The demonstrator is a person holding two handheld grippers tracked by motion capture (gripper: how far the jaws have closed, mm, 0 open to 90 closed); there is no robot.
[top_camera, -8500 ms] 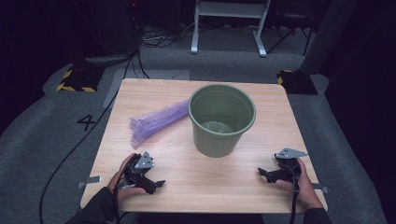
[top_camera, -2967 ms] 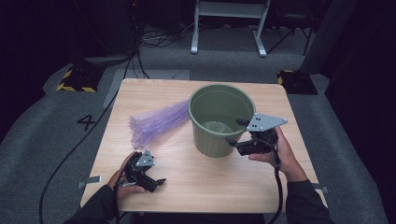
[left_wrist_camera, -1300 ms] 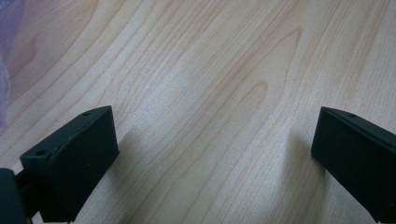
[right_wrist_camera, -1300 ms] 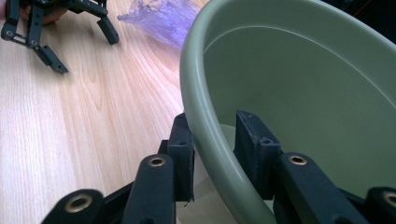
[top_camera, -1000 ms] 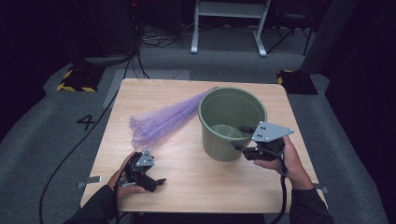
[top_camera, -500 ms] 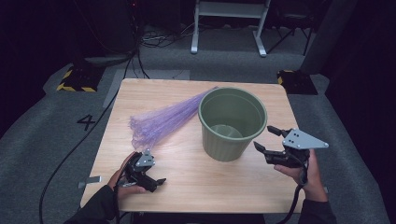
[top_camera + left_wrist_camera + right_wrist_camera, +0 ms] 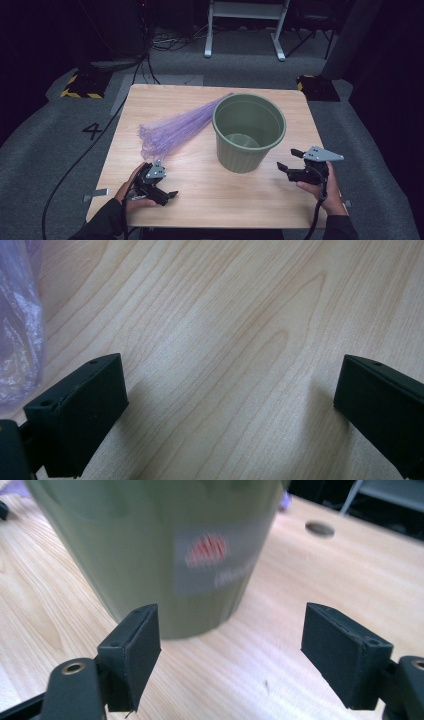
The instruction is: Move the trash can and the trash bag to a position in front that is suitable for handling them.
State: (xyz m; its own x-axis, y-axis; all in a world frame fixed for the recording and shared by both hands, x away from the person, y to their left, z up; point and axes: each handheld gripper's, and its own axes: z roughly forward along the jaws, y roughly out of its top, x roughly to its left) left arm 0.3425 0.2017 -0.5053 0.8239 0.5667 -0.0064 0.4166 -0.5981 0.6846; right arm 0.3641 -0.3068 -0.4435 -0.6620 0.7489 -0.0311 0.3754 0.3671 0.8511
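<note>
Right tool (image 7: pixel 286 161) released bin (image 7: pixel 248 133), jaws opening.

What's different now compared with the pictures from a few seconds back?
The right tool had gripped the green bucket by its rim and dragged it toward the table's right side. Its jaws have just been opening, with nothing between them; it has let go and pulled back down to the near right. The purple plastic bag spread a little, its far end behind the bucket. The left tool stayed put, jaws apart on the table.

Black two-jaw tools (image 7: pixel 287 167), grey three-cornered plates, trailing black cables, dark sleeves
</note>
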